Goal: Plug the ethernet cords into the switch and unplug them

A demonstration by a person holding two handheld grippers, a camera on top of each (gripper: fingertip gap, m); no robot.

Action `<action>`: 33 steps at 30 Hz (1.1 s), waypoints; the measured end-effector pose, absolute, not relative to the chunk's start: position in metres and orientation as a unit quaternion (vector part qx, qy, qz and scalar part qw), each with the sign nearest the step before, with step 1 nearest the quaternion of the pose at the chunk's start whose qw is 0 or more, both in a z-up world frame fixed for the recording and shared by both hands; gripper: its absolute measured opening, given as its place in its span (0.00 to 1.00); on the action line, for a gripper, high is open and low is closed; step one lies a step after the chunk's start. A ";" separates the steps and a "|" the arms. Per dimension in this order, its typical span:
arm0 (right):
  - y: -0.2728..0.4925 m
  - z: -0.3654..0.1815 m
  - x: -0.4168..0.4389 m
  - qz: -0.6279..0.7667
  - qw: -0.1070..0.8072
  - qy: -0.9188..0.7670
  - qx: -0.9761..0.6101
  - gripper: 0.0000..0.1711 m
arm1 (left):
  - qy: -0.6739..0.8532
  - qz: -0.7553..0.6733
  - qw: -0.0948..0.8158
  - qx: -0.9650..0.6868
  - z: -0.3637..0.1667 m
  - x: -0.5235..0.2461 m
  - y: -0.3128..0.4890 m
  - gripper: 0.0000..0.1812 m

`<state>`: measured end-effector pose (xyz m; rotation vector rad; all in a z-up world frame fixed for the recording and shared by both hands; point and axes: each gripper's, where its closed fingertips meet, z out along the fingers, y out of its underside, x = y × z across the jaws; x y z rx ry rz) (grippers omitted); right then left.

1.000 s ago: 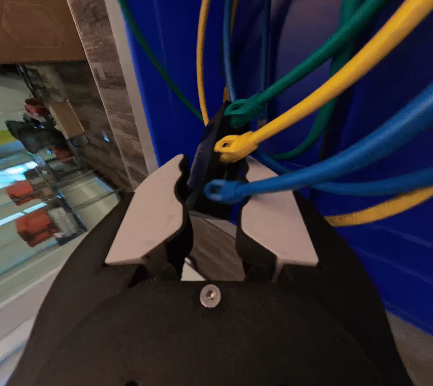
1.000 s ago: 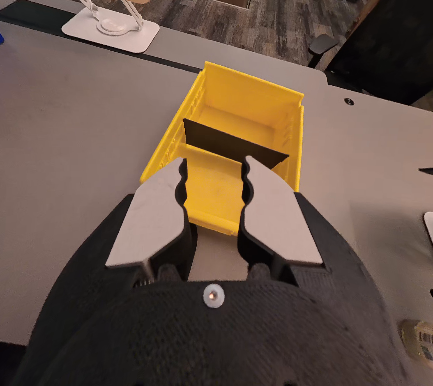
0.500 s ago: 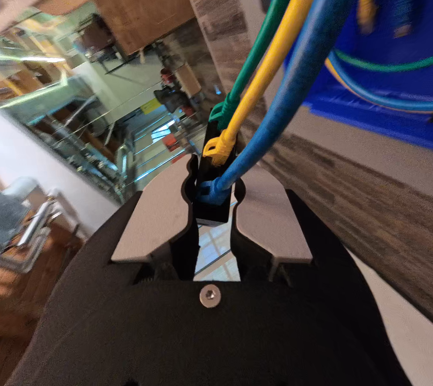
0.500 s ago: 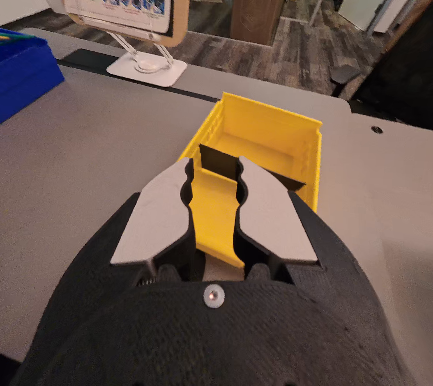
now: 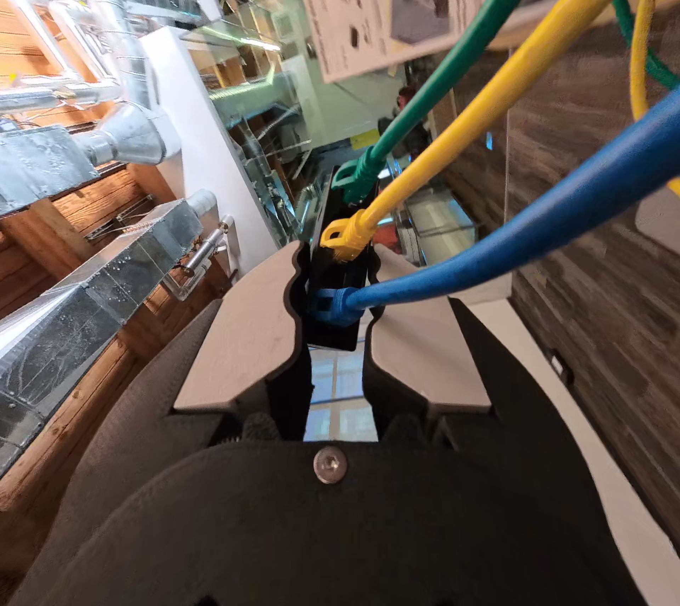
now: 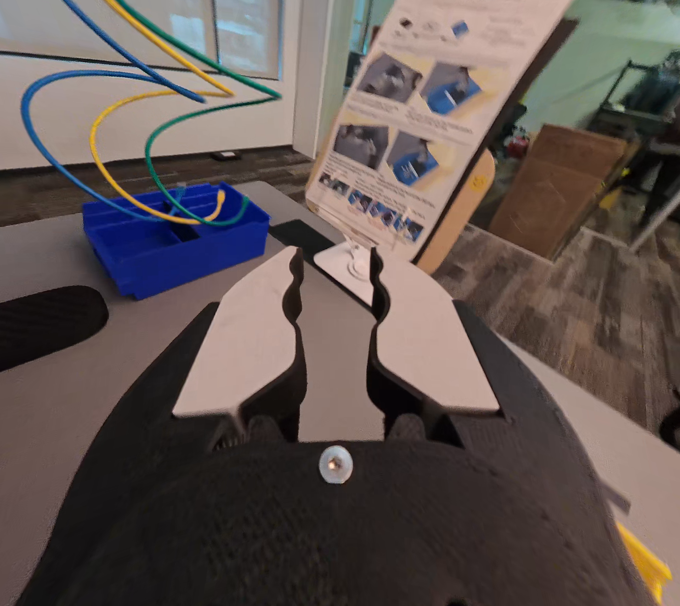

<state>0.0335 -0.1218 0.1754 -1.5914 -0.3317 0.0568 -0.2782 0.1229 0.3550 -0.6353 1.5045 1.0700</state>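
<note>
Our left gripper is clenched on the black switch, raised in the air with the green cord, yellow cord and blue cord plugged in. Our right gripper hangs released above the grey surface, near the blue bin.

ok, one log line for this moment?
left hand-held gripper: shut on switch | green, yellow, blue cords plugged | right hand-held gripper: open, empty
</note>
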 end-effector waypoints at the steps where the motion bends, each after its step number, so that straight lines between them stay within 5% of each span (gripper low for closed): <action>1: -0.119 0.184 0.026 0.024 0.694 -0.160 -0.702 0.22 | 0.639 0.438 0.572 -0.270 0.359 -0.268 0.114 0.16; 6: -0.114 0.201 -0.001 0.044 0.735 -0.167 -0.655 0.24 | 0.649 0.331 0.628 -0.271 0.341 -0.210 0.072 0.16; 15: -0.136 0.207 -0.008 0.076 0.758 -0.150 -0.630 0.18 | 0.636 0.234 0.694 -0.243 0.209 -0.143 0.031 0.16; 17: -0.136 0.173 -0.011 0.061 0.671 -0.169 -0.720 0.09 | 0.622 0.216 0.703 -0.269 0.180 -0.142 0.038 0.16; 20: -0.154 0.099 -0.025 0.089 0.482 -0.237 -0.839 0.13 | 0.603 0.194 0.705 -0.318 0.140 -0.145 0.055 0.16; 22: -0.160 0.087 -0.043 0.119 0.451 -0.301 -0.832 0.13 | 0.591 0.197 0.704 -0.340 0.118 -0.150 0.067 0.16; 28: -0.085 0.123 -0.096 0.191 0.590 -0.246 -0.745 0.25 | 0.610 0.247 0.680 -0.322 0.082 -0.146 0.081 0.16; 33: -0.017 0.080 -0.099 0.253 0.580 -0.138 -0.762 0.26 | 0.634 0.224 0.691 -0.265 0.069 -0.119 0.053 0.16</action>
